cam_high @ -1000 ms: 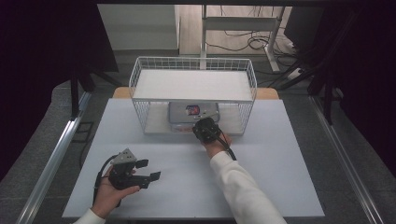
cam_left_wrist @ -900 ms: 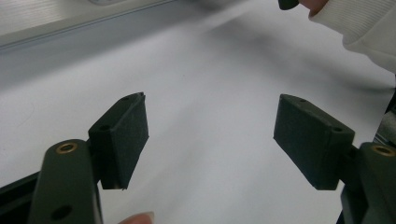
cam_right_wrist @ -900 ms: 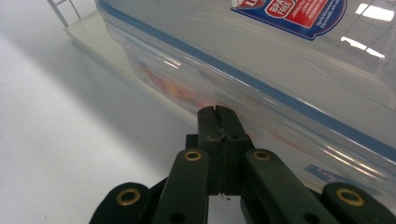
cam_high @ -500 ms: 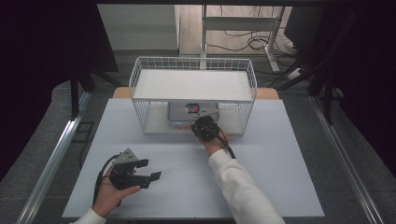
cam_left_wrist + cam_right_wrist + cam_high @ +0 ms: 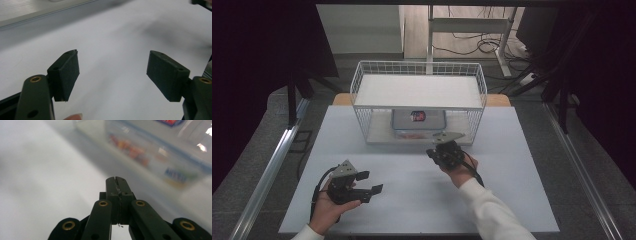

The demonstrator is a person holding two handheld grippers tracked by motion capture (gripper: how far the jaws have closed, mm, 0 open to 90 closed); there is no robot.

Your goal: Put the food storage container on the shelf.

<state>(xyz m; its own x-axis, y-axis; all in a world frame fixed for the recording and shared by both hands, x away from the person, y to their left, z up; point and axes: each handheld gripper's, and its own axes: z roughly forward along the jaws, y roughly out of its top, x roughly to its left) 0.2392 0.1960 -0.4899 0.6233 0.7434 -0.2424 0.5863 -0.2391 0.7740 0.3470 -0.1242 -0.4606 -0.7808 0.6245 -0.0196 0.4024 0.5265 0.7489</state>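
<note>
wire basket (image 5: 362, 107) walls block container (image 5: 419, 122); near table (image 5: 412, 195) open.

Grey floor (image 5: 262, 145), dark curtains (image 5: 257, 60), cables (image 5: 482, 47).

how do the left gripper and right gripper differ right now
The left gripper has its jaws wide apart with nothing between them; the right gripper has its jaws pressed together, also on nothing. The left gripper sits low over the near part of the white table, far from the wire basket; the right gripper is just in front of the basket. Both are black, two-jawed and held in a hand.
</note>
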